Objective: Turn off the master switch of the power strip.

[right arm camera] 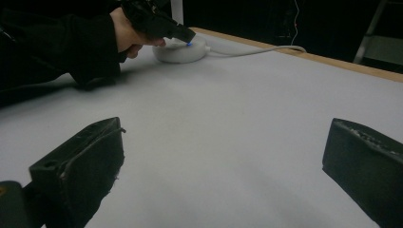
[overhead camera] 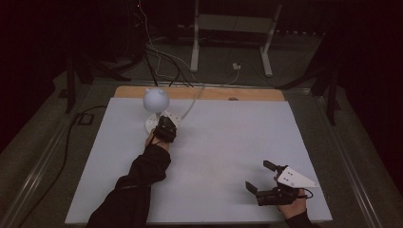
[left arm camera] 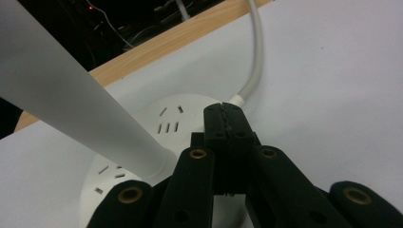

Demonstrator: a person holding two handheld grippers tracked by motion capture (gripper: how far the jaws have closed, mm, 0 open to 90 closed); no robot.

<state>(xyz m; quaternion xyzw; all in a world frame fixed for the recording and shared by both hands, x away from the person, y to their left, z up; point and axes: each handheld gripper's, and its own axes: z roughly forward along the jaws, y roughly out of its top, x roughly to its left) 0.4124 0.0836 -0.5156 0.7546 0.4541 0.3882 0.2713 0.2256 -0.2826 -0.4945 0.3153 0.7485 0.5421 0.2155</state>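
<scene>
A round white socket base (overhead camera: 153, 124) with plug slots stands at the table's far left, and a white globe lamp (overhead camera: 156, 99) rises from it. In the left gripper view its pale stem (left arm camera: 71, 95) slants up from the base (left arm camera: 171, 118). My left gripper (left arm camera: 223, 111) is shut with nothing between its jaws. Its tips are low over the base's rim, where the white cable (left arm camera: 256, 57) leaves. The right gripper view shows the left gripper (right arm camera: 186, 36) by a small blue light on the base (right arm camera: 183, 51). My right gripper (overhead camera: 260, 175) rests open at the near right.
The white table cover (overhead camera: 223, 142) ends at a wooden strip (overhead camera: 256, 94) along the far edge. The cable (overhead camera: 190, 105) runs off that edge to the floor. Dark floor, loose wires and a white metal stand (overhead camera: 233, 28) lie beyond.
</scene>
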